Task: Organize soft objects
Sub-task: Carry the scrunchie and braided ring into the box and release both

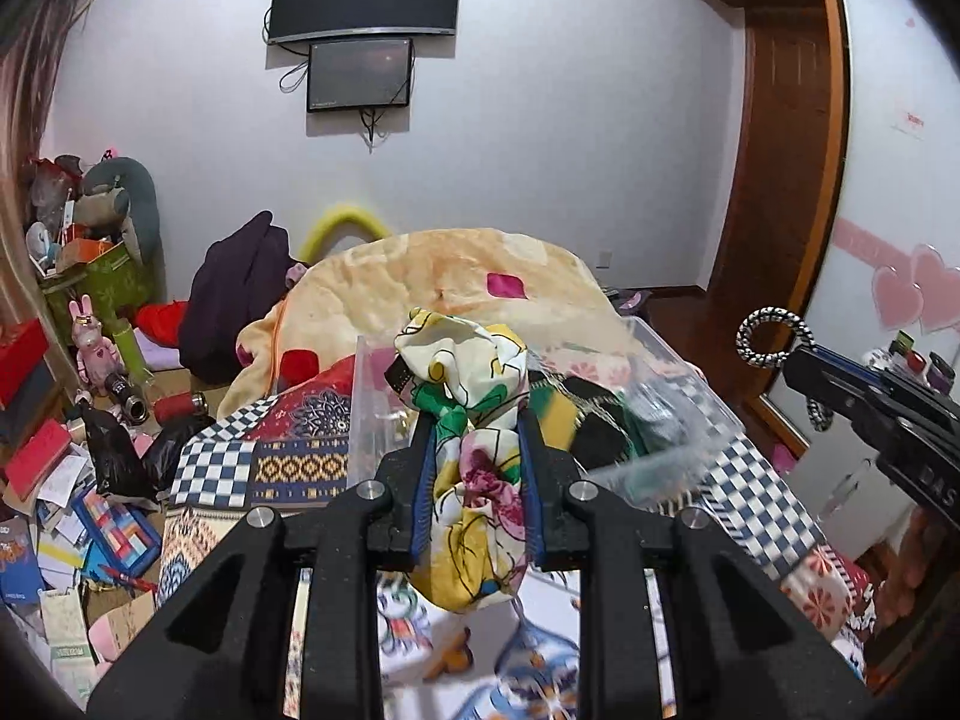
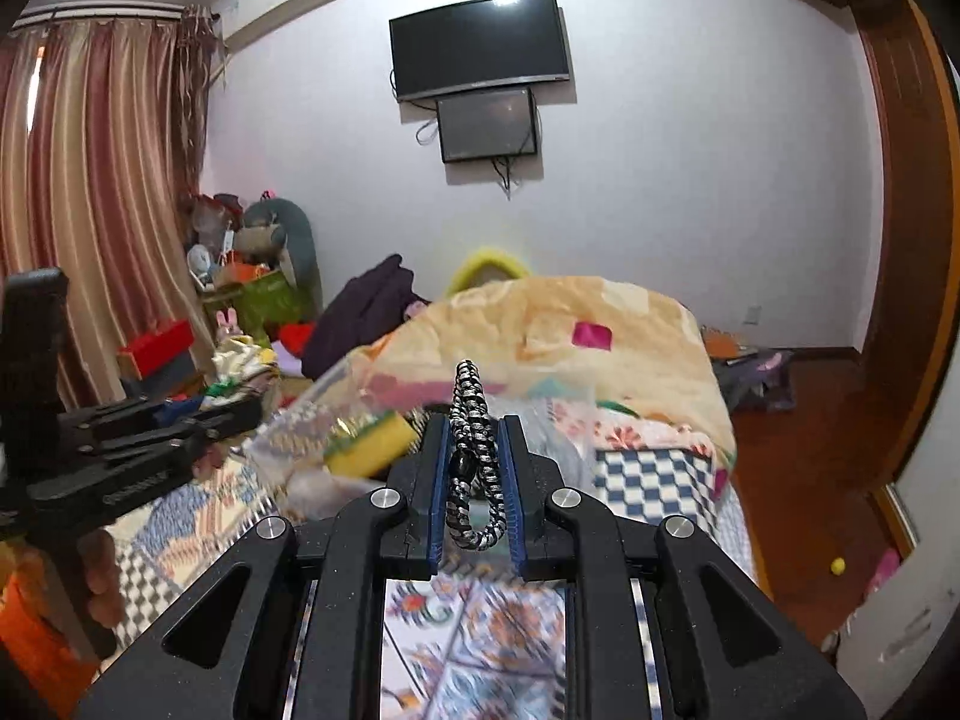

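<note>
My left gripper (image 1: 474, 420) is shut on a bunched floral cloth (image 1: 465, 360) in white, yellow, green and pink, which sticks out above and below the blue pads. My right gripper (image 2: 474, 423) is shut on a black-and-white braided loop (image 2: 471, 462). Both are held in the air over the bed. The left wrist view shows the right gripper (image 1: 795, 360) at the right edge with the braided loop (image 1: 774, 339) at its tip. The right wrist view shows the left gripper (image 2: 249, 408) at the left with the cloth (image 2: 240, 360). Behind both stands a clear plastic box (image 1: 369, 396).
The clear box (image 2: 312, 414) holds a yellow sponge (image 2: 372, 441) and other soft items. A peach blanket (image 1: 456, 276) is heaped on the patterned quilt (image 1: 300, 468). Boxes, papers and toys litter the floor (image 1: 78, 480) at left. A wooden door frame (image 1: 786, 180) stands at right.
</note>
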### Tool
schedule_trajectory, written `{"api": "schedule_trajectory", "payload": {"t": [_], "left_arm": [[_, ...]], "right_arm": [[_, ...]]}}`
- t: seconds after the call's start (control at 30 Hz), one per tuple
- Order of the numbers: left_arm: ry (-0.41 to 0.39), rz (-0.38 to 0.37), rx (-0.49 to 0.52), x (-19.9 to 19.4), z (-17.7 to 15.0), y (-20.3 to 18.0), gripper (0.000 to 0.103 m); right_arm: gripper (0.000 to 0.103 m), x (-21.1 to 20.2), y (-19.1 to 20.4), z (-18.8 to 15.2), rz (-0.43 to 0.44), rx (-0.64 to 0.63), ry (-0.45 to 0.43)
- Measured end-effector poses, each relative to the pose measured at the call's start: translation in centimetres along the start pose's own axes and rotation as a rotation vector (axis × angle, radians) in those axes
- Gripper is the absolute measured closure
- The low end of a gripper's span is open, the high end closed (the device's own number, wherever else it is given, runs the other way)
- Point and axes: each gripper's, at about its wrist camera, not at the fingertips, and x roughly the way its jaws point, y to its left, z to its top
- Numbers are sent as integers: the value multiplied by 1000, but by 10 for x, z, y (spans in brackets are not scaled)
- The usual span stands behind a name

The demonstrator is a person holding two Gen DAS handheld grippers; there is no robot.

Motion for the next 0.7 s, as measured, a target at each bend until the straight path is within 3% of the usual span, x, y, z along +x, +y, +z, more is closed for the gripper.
{"api": "schedule_trajectory", "payload": {"t": [0.3,0.7], "left_arm": [[76,21,15,50,6,1,80],[170,-25,20,95,0,1,77]], "right_arm": [[88,40,3,11,1,17,25],[86,91,2,-9,-25,-11,183]]}}
